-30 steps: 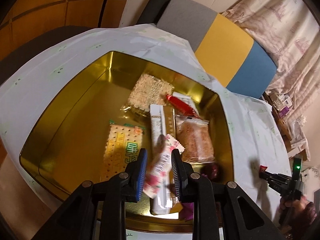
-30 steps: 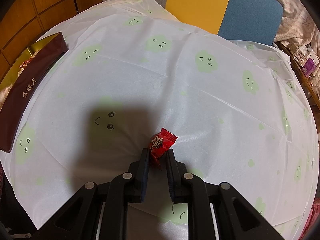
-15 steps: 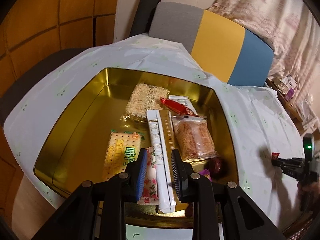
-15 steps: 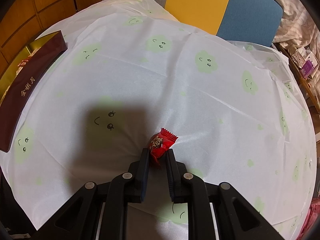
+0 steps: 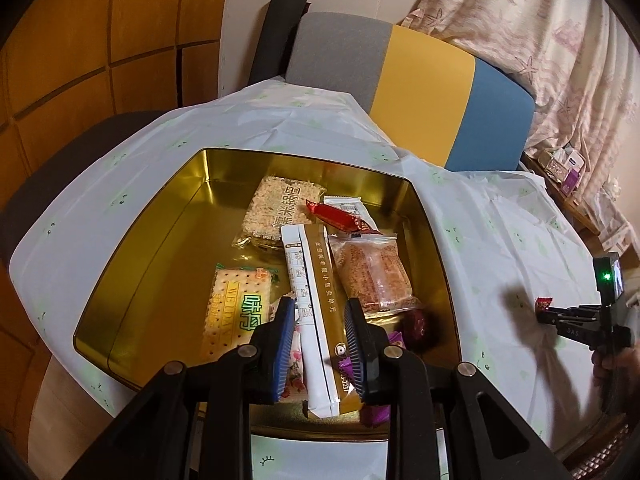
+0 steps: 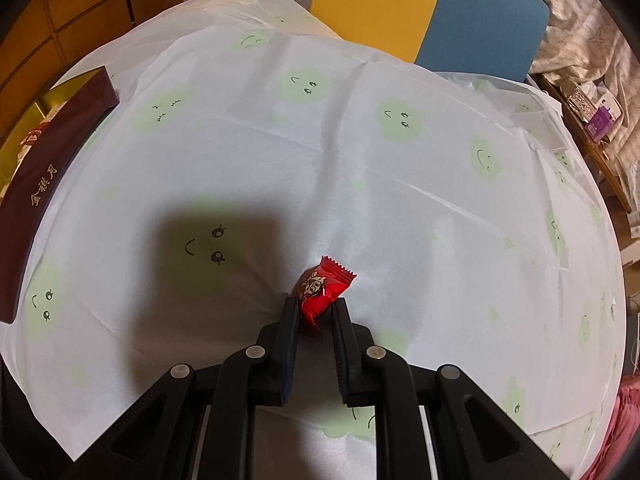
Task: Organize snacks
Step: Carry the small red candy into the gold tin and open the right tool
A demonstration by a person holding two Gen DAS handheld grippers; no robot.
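L tongs (image 5: 318,316) spread apart, empty; R tongs (image 6: 315,310) pinched on red candy (image 6: 322,294).

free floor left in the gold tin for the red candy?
Yes: the gold tin's left half is bare, bordered by its left wall and the cracker pack. The right half is crowded with overlapping packets. The right gripper holds the red candy over bare tablecloth.

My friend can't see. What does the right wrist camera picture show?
The right gripper pinches a small red wrapped candy just above a white tablecloth with green smiley faces. At the far left sits a dark maroon box with gold writing; a yellow-and-blue chair back stands behind the table.
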